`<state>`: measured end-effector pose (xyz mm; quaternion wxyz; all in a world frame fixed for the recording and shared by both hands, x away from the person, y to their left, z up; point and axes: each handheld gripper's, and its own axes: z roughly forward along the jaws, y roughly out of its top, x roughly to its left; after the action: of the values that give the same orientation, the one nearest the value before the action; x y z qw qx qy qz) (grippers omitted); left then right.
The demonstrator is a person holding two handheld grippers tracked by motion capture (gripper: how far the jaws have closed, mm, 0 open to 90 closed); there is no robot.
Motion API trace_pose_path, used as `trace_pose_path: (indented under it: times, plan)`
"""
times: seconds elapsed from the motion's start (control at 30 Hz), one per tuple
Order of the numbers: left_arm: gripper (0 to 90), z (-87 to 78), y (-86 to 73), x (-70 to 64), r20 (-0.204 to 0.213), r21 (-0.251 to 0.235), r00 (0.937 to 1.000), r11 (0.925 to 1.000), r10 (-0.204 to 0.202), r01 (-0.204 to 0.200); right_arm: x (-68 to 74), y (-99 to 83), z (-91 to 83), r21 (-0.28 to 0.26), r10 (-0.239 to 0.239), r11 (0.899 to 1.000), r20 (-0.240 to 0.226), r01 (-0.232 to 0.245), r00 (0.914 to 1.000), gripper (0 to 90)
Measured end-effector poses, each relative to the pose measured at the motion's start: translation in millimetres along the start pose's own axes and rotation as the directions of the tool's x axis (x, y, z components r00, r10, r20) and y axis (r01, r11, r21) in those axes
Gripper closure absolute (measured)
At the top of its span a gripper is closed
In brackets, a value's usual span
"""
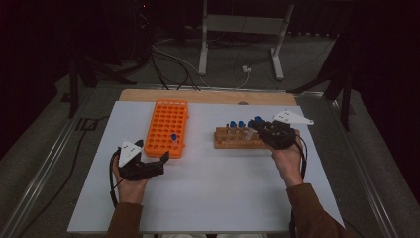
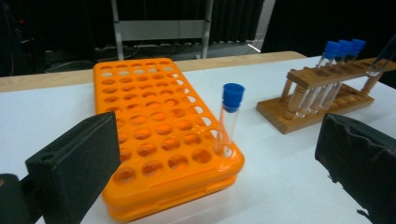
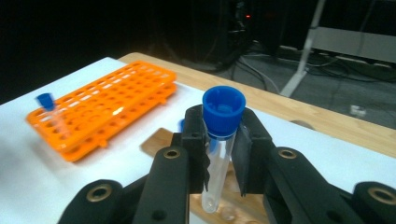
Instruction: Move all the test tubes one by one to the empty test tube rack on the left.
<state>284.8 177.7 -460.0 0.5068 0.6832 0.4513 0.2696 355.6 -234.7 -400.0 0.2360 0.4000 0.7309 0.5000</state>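
My right gripper [image 3: 219,144] is shut on a clear test tube with a blue cap [image 3: 222,140], held just above the wooden rack [image 1: 236,138]; in the high view this right gripper [image 1: 257,127] hovers over the rack's right end. Two or three more blue-capped tubes [image 2: 340,49] stand in the wooden rack [image 2: 322,95]. An orange rack [image 1: 167,127] holds a single blue-capped tube [image 2: 229,119] at its near right corner. My left gripper [image 1: 159,159] stands open just in front of the orange rack [image 2: 159,130], nothing between its jaws.
A white board [image 1: 208,188] covers the wooden table [image 1: 198,95]. Beyond the far edge the floor holds cables and the metal legs of a stand [image 1: 242,44]. The person's forearms come in from the bottom.
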Motion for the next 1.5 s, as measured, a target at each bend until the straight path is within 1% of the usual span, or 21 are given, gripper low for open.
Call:
trace_pose_path:
  times: [0.17,0.23,0.33,0.43,0.5,0.63,0.73,0.8,1.0,1.1,1.17,1.2,1.23,1.27,1.4,1.43,1.47,1.5]
  plan:
    - [1.8,2.5,2.2,-7.9,0.02,0.003,0.9997,0.9998,0.017,-0.017,13.5,0.1,3.5,0.0,-0.016,1.0,-0.041,0.016,0.999,76.4]
    - [1.9,3.0,3.3,-12.0,0.031,0.003,0.9994,0.9999,0.016,-0.016,18.4,-0.1,5.6,0.005,-0.019,1.0,-0.059,0.019,0.9981,76.4]
    - [1.9,5.8,5.8,-20.9,0.052,0.006,0.9982,0.9995,0.03,-0.03,25.4,0.0,8.3,0.015,-0.032,0.999,-0.081,0.033,0.9962,76.4]
    - [1.9,11.4,9.3,-32.0,0.079,0.015,0.9957,0.9987,0.048,-0.049,30.7,0.0,9.4,0.017,-0.027,0.999,-0.107,0.029,0.9939,76.4]
    - [1.9,16.0,11.8,-39.7,0.096,0.021,0.9933,0.9975,0.065,-0.067,34.1,-0.3,10.0,0.018,-0.028,0.999,-0.122,0.03,0.9921,76.4]
    - [2.2,25.6,17.6,-54.4,0.13,0.02,0.9881,0.9961,0.082,-0.086,40.6,-1.5,11.6,0.021,-0.028,0.999,-0.15,0.031,0.9883,76.4]
    - [4.1,32.7,22.1,-65.3,0.157,0.021,0.9818,0.9935,0.107,-0.112,45.8,-3.4,13.1,0.027,-0.024,0.999,-0.169,0.029,0.9854,76.4]
    - [5.2,37.8,24.3,-72.6,0.165,0.023,0.9785,0.9913,0.124,-0.129,49.2,-4.6,14.4,0.031,-0.024,0.999,-0.183,0.03,0.9828,76.3]
    - [9.1,52.5,26.9,-89.8,0.213,0.028,0.9672,0.9887,0.138,-0.147,60.3,-6.3,18.5,0.046,-0.029,0.998,-0.214,0.04,0.9764,76.3]
    - [15.8,58.8,26.9,-96.5,0.239,0.037,0.96,0.9866,0.146,-0.159,66.4,-6.2,20.2,0.05,-0.037,0.998,-0.228,0.049,0.973,76.3]
    - [20.4,62.2,27.1,-100.3,0.24,0.04,0.9593,0.9859,0.148,-0.162,72.4,-6.3,21.8,0.051,-0.044,0.997,-0.242,0.057,0.9693,76.3]
    - [20.4,63.5,27.0,-101.7,0.248,0.038,0.9578,0.9864,0.146,-0.16,72.4,-6.3,21.8,0.051,-0.044,0.997,-0.242,0.057,0.9693,76.3]
    - [22.6,64.9,27.1,-103.0,0.253,0.036,0.9565,0.9867,0.145,-0.159,74.3,-6.4,22.3,0.05,-0.045,0.997,-0.246,0.059,0.9682,76.2]
    - [25.0,66.0,27.1,-104.4,0.251,0.037,0.957,0.9865,0.146,-0.16,75.8,-6.5,22.6,0.05,-0.048,0.997,-0.251,0.062,0.9669,76.2]
    - [40.2,69.1,26.5,-108.2,0.261,0.024,0.9552,0.9883,0.139,-0.151,80.8,-6.8,23.4,0.045,-0.051,0.997,-0.265,0.066,0.963,76.2]
    - [47.7,69.3,26.4,-108.9,0.264,0.02,0.9543,0.9883,0.141,-0.151,82.6,-6.8,23.8,0.043,-0.056,0.997,-0.271,0.07,0.9609,76.2]
    - [51.0,69.4,26.4,-109.5,0.268,0.016,0.9531,0.9885,0.141,-0.151,83.4,-6.8,24.0,0.043,-0.057,0.997,-0.274,0.071,0.9602,76.2]
    - [51.0,69.6,26.3,-110.1,0.275,0.012,0.9514,0.9888,0.14,-0.148,83.4,-6.8,24.0,0.043,-0.057,0.997,-0.274,0.071,0.9602,76.2]
